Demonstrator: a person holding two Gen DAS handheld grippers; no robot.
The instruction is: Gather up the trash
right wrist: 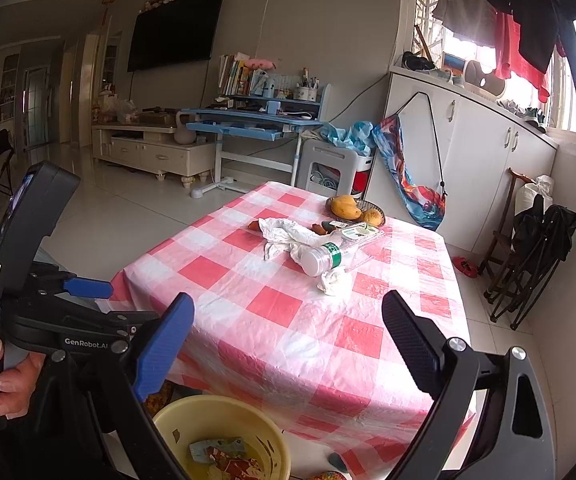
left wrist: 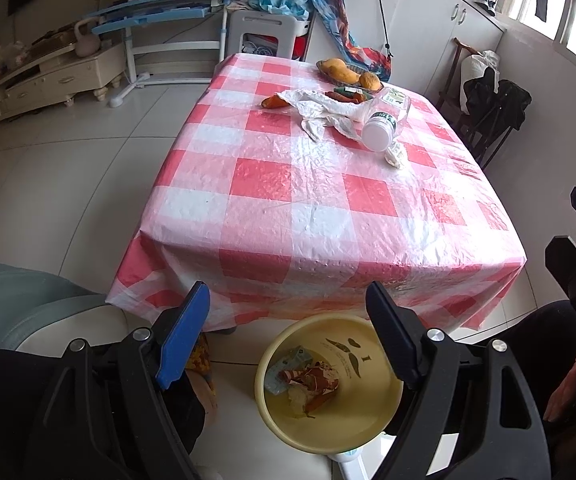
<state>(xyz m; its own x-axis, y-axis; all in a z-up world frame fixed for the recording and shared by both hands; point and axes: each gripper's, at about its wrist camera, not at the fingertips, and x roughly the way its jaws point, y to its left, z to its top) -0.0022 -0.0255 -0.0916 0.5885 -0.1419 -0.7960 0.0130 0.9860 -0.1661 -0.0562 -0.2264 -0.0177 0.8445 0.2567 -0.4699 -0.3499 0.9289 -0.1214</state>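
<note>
Both grippers, left (left wrist: 288,336) and right (right wrist: 288,344), hang wide and empty above a yellow bin (left wrist: 330,390) holding wrappers. Between pickups, it seems: a plastic bottle (right wrist: 338,250) and crumpled tissue (right wrist: 334,280) remain on the checkered table (right wrist: 288,320), calling for a forward reach.

Living room, daylight from right-side windows (right wrist: 568,92).
White tiled floor (right wrist: 136,208), wall TV (right wrist: 176,28), blue desk (right wrist: 248,120), white cabinets (right wrist: 480,152) far right.
</note>
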